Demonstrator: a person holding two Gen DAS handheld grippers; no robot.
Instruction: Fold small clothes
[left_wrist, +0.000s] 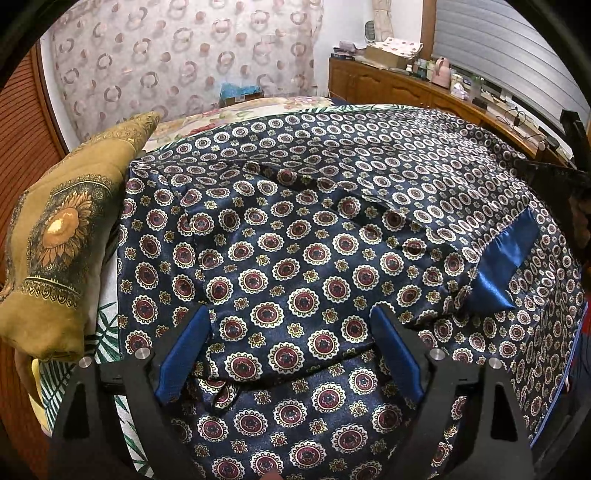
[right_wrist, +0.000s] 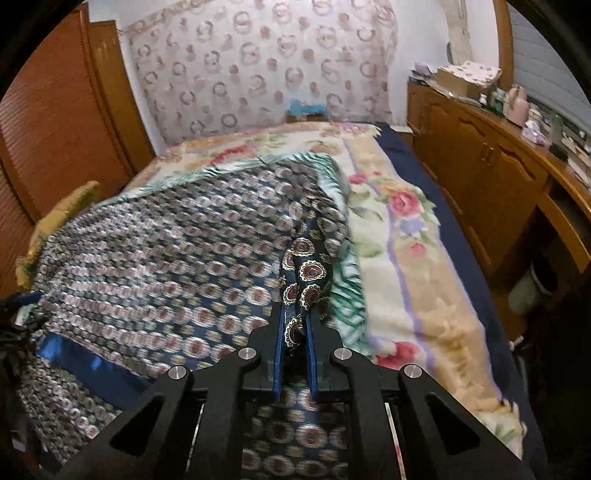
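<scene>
Satin, slippery and limp: your navy medallion-print garment (left_wrist: 295, 258) will slide. Right gripper (right_wrist: 295, 325) pinches its fold; left gripper (left_wrist: 291, 354) gapes empty. Grab its hem at six o'clock.

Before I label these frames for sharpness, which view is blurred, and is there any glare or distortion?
Left wrist view: sharp, with sheen glare on the garment's blue satin band; fisheye bends the dresser. Right wrist view: the patterned garment is motion-smeared, while the fold pinched in the right gripper and its fingers stay crisp; dark vignette in the corners.
</scene>
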